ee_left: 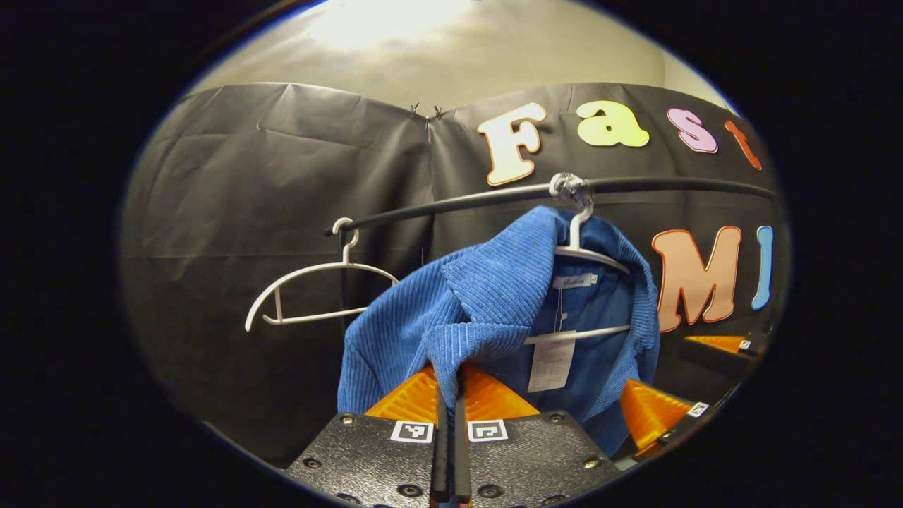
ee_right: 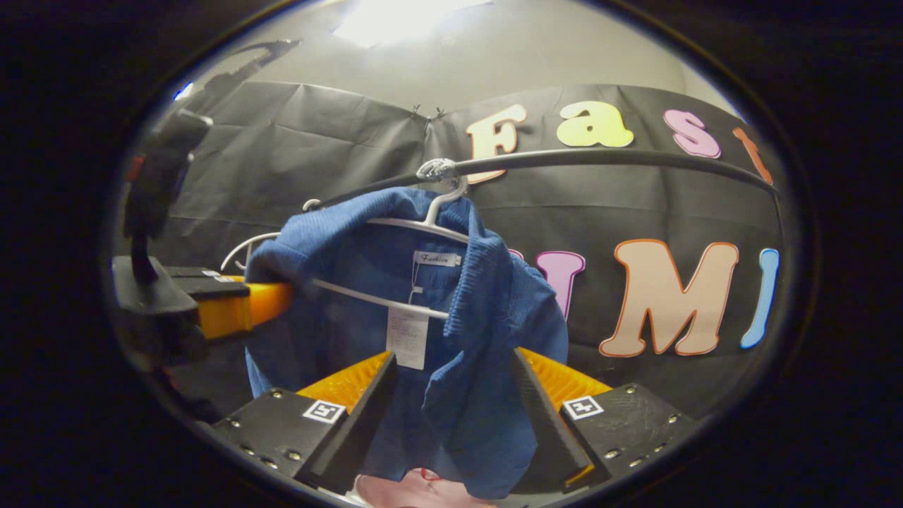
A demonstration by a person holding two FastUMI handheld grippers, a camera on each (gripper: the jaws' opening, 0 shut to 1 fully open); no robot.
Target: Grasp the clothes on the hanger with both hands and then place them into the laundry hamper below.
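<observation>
A blue ribbed garment [ee_left: 487,296] hangs on a white hanger [ee_left: 591,255] from the black rail [ee_left: 458,203]. My left gripper [ee_left: 449,381] is shut on a fold of the garment's left shoulder, pulled off the hanger's end. In the right gripper view that left gripper [ee_right: 240,307] holds the cloth at the left. My right gripper [ee_right: 455,360] stands open, with the garment's [ee_right: 494,310] right side drooping between its fingers, and no finger visibly presses on it. One of the right gripper's fingers [ee_left: 652,413] shows low beside the garment. A white tag [ee_right: 407,337] dangles inside the collar.
An empty white hanger [ee_left: 317,282] hangs on the rail's left end. The black cloth wall stands close behind the rail. Something pink [ee_right: 416,490] lies low, under the garment's hem in the right gripper view.
</observation>
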